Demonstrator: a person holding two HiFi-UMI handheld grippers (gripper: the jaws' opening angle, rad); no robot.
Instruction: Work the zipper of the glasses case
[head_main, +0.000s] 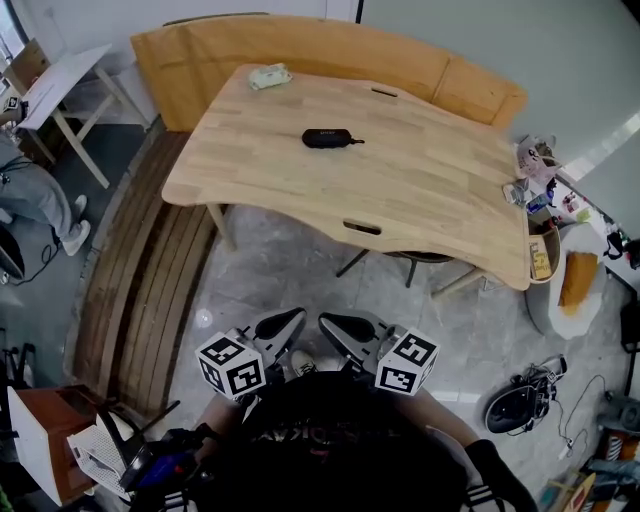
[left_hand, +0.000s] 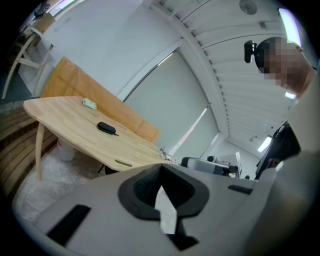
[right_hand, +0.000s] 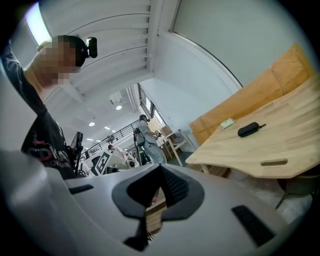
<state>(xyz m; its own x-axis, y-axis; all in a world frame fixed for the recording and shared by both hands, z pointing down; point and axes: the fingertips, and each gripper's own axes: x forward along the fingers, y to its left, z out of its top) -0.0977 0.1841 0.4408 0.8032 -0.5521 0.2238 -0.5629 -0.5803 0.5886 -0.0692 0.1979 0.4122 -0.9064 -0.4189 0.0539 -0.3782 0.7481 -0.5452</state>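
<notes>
The black zipped glasses case (head_main: 328, 138) lies flat near the middle of the pale wooden table (head_main: 430, 190), its pull tab pointing right. It also appears small and far off in the left gripper view (left_hand: 106, 128) and the right gripper view (right_hand: 248, 129). Both grippers are held low against the person's chest, well short of the table, tips pointing toward each other. My left gripper (head_main: 285, 324) is shut with nothing in it, and its dark pads (left_hand: 145, 192) meet. My right gripper (head_main: 345, 330) is likewise shut and empty, pads (right_hand: 172, 192) together.
A small pale green object (head_main: 270, 76) lies at the table's far edge. A curved wooden bench (head_main: 300, 50) wraps behind the table, with slatted seating (head_main: 150, 290) at left. Clutter (head_main: 535, 185) crowds the table's right end. A helmet (head_main: 520, 405) lies on the floor; a seated person (head_main: 30, 195) is at left.
</notes>
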